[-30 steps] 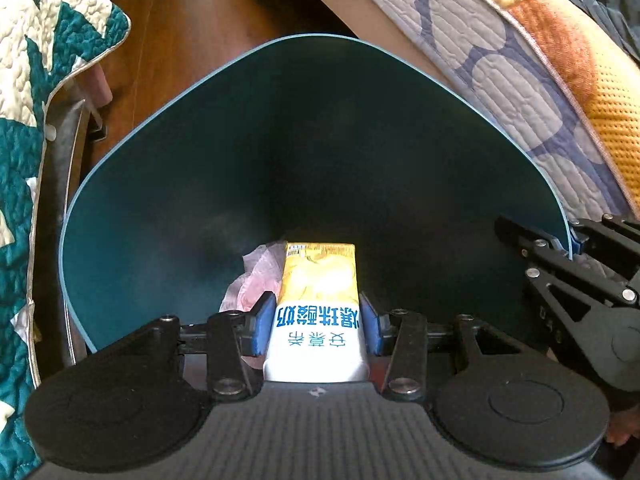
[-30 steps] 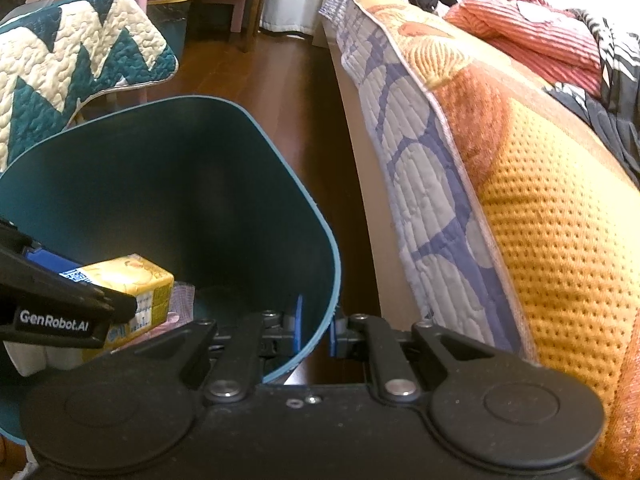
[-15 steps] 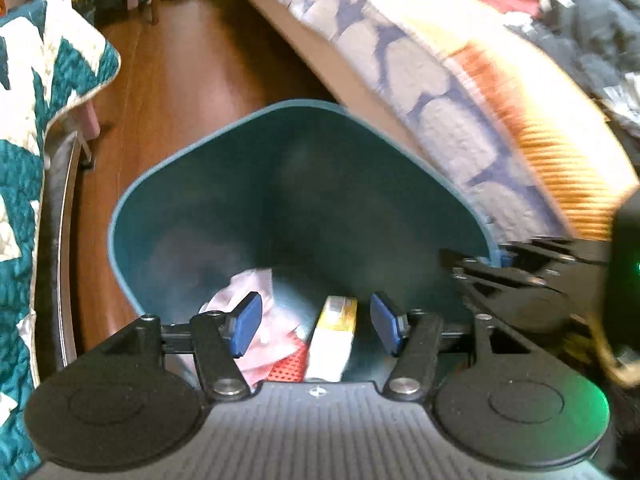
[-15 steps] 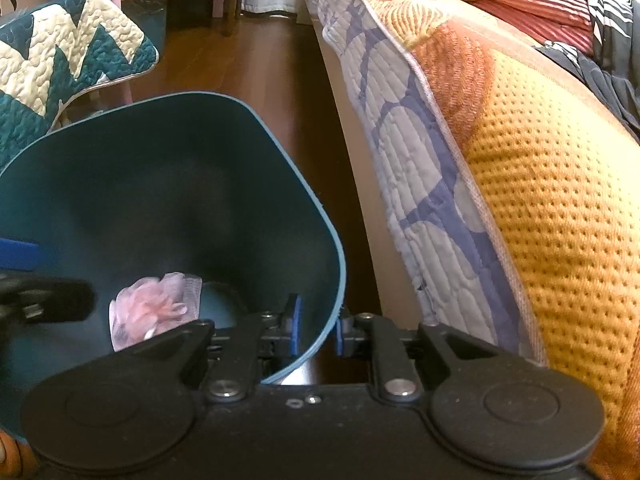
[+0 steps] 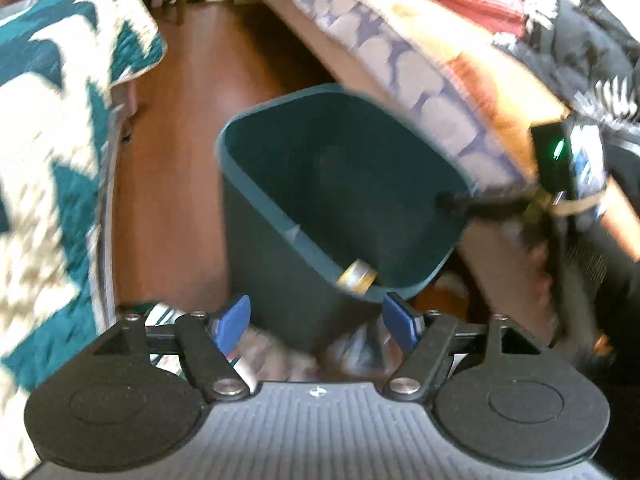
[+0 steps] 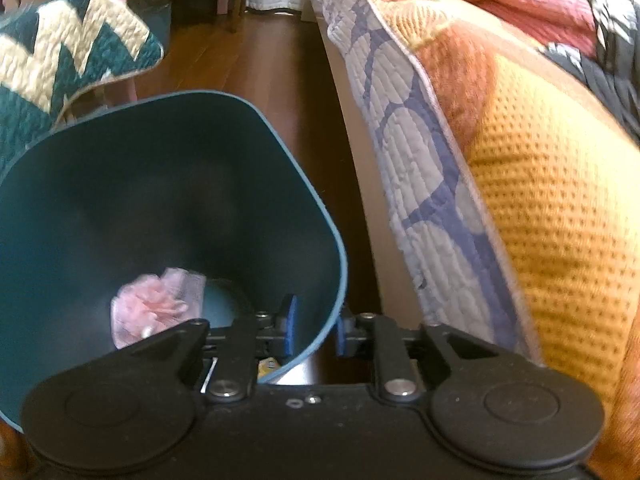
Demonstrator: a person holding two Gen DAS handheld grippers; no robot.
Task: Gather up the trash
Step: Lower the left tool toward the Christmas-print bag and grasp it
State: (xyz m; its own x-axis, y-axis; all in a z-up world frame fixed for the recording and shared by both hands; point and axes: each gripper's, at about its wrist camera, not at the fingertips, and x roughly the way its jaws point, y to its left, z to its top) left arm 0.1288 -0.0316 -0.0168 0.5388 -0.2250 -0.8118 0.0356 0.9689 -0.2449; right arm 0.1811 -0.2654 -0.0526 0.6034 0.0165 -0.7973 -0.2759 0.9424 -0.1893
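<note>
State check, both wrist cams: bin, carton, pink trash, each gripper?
teal bin: upright on the floor, open top, rim pinched by the right gripper
yellow carton: lying inside the bin, free
pink netting: lying on the bin bottom
left gripper: open, empty, outside the bin
right gripper: shut on the bin wall

The dark teal bin stands open on the wooden floor just beside the bed. Inside it, a crumpled pink tissue wad lies on the bottom, and a yellow carton rests against the near inner wall.
</note>
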